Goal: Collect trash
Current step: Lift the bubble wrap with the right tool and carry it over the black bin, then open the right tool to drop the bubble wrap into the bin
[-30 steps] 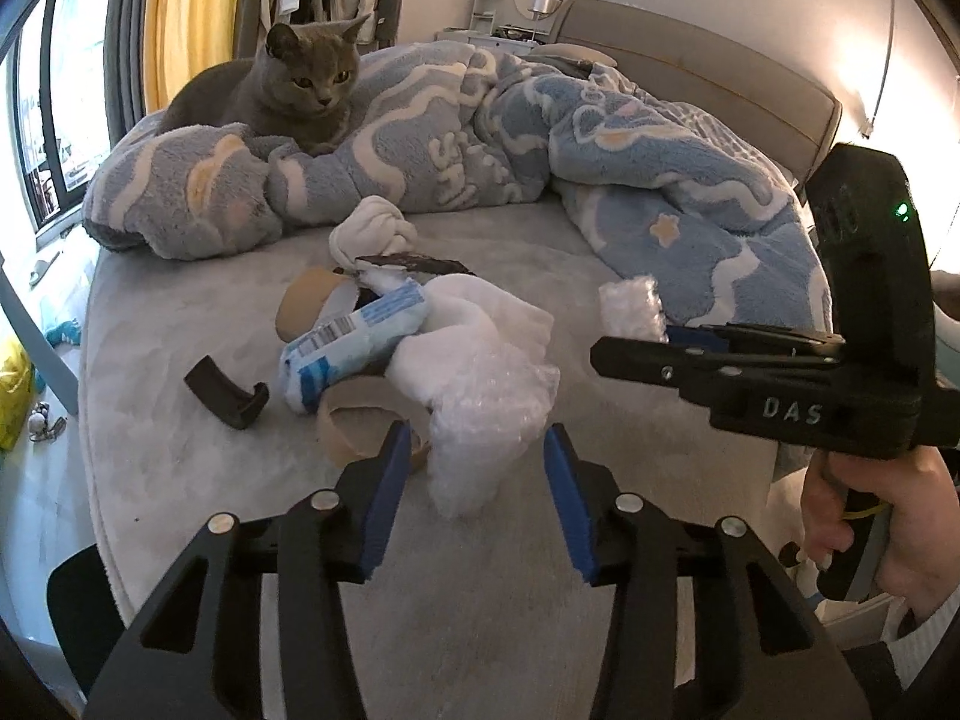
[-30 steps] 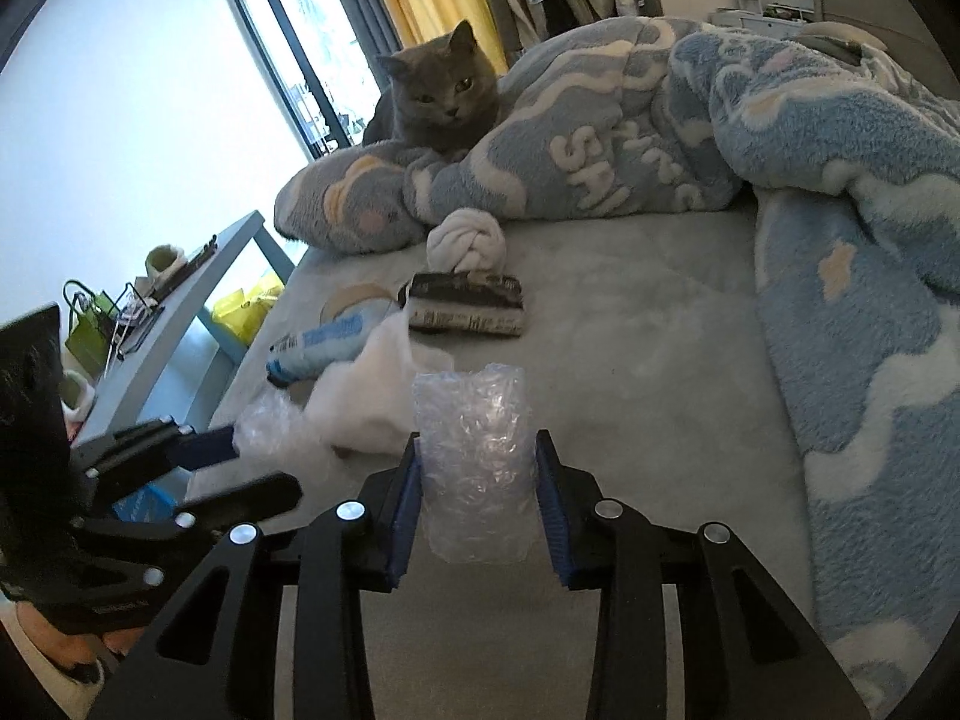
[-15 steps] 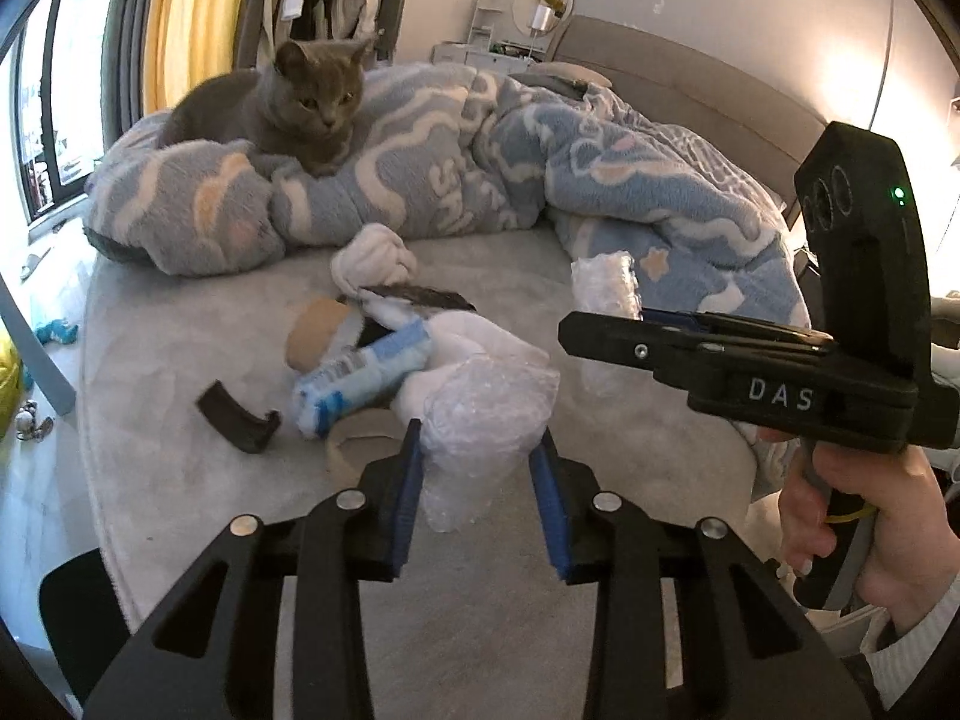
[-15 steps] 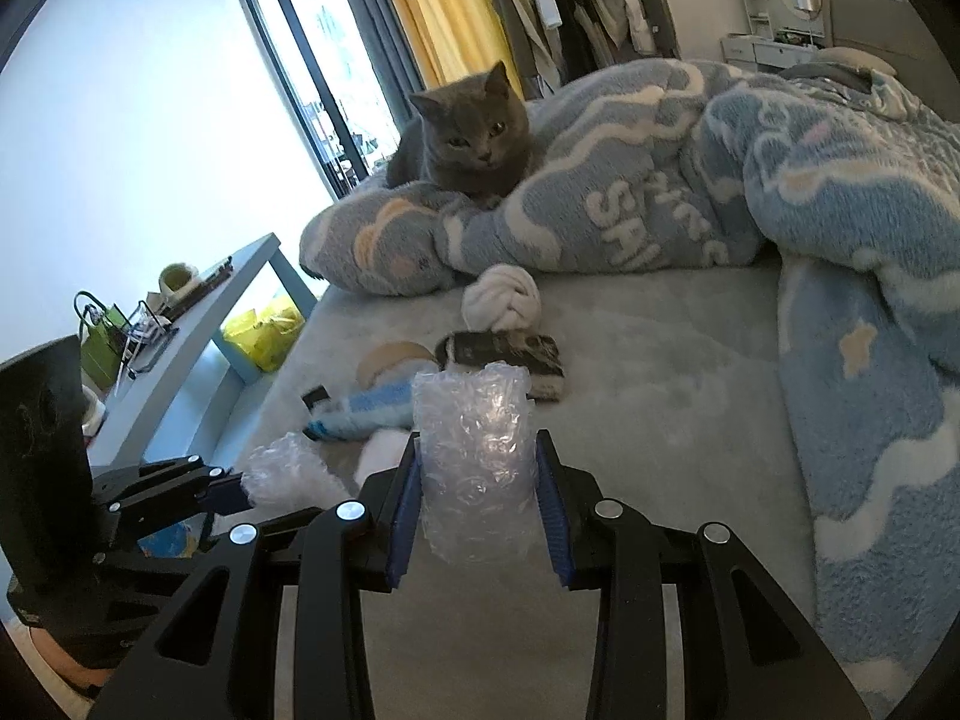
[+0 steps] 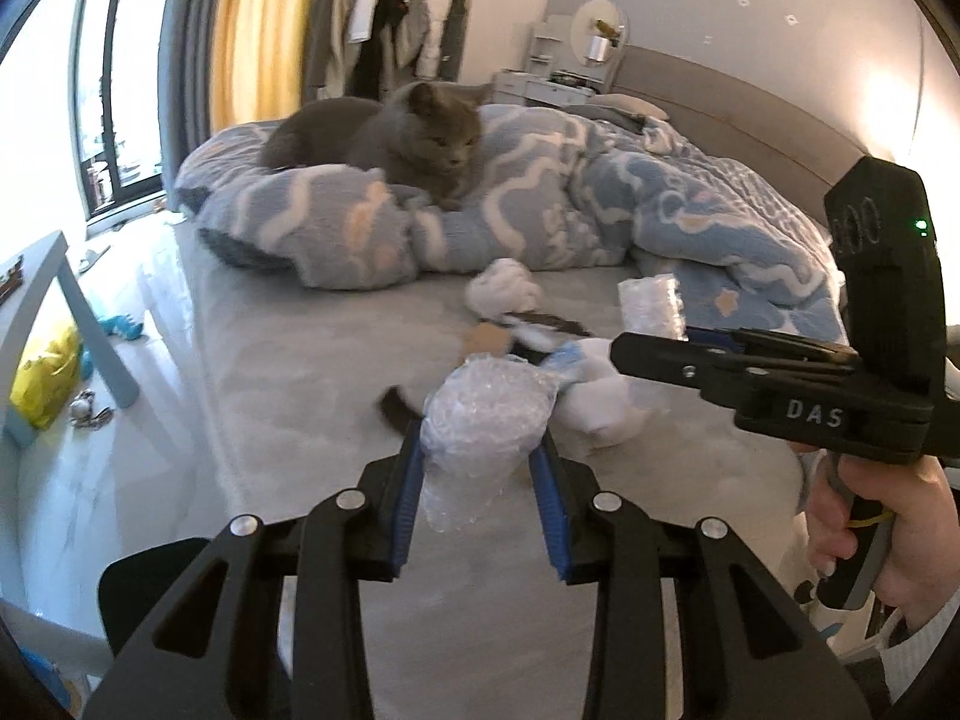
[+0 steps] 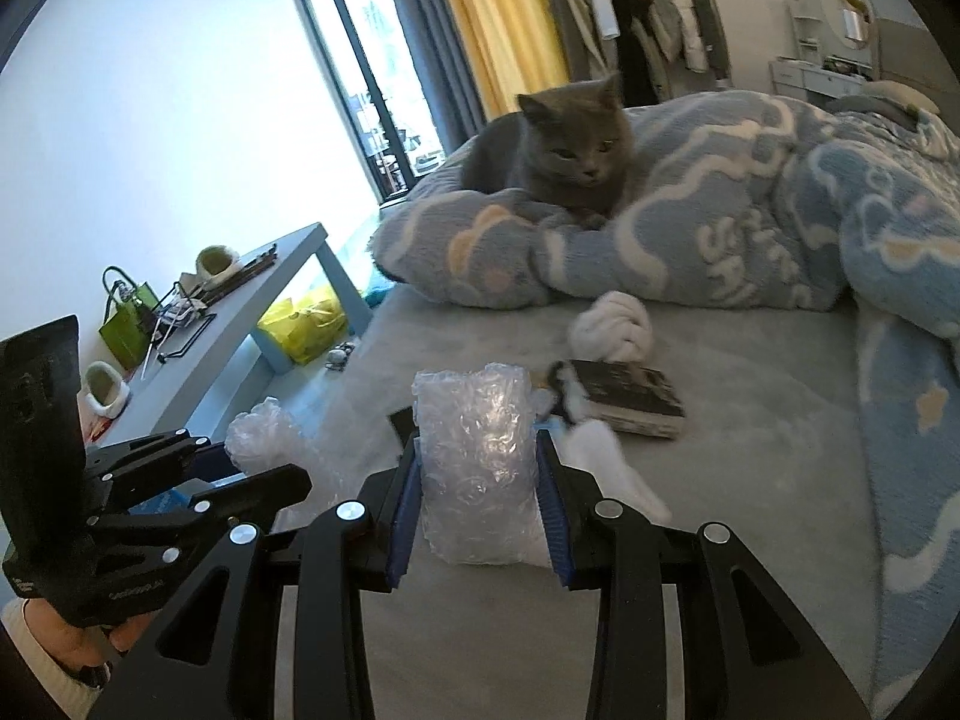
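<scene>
Two crumpled clear bubble-wrap wads — left gripper (image 5: 478, 480) clamps one (image 5: 480, 420), right gripper (image 6: 478, 480) the other (image 6: 474, 456); one grey cat (image 6: 564, 150) lies beyond on the blue fleece blanket (image 6: 750, 228).

Home bedroom: bed (image 5: 336, 372), duvet (image 6: 750, 240), cat (image 6: 564, 150)

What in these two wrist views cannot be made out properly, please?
- Left wrist view: black curved piece blurred and partly behind the left bubble wrap.
- Right wrist view: blue-labelled packet mostly hidden by the right bubble wrap.
- Both views: no trash container visible.
</scene>
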Demonstrator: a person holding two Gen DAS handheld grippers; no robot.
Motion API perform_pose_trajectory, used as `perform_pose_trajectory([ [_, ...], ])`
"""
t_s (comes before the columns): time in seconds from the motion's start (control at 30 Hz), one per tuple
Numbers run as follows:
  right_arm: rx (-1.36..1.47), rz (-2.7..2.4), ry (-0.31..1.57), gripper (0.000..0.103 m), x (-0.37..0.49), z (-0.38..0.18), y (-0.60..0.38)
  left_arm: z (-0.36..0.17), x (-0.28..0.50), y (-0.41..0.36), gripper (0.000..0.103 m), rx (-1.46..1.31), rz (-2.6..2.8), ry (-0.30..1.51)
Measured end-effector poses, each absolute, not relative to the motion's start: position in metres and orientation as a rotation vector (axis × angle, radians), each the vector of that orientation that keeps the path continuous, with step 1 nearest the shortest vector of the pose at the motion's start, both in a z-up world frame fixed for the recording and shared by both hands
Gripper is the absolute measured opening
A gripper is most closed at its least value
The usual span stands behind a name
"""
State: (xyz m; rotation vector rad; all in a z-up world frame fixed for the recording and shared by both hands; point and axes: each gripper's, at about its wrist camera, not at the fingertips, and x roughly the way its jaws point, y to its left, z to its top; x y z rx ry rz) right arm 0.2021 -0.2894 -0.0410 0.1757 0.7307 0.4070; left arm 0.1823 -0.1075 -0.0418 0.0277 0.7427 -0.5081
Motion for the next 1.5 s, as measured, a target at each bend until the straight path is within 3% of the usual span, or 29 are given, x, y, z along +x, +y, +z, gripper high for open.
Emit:
perform_pose_trajectory([
  [0.4,0.144,0.489,0.735,0.036,0.216,-0.037,-0.227,-0.056,0.191,-0.038,0.038,0.043,-0.381,0.813],
  [0.73,0.116,0.573,0.766,0.036,0.225,-0.045,-0.160,-0.104,0.204,0.024,0.038,0.112,-0.250,0.985],
  [1.5,0.054,0.700,0.871,0.036,0.239,-0.078,-0.037,-0.172,0.212,0.138,0.037,-0.042,-0.133,1.243],
])
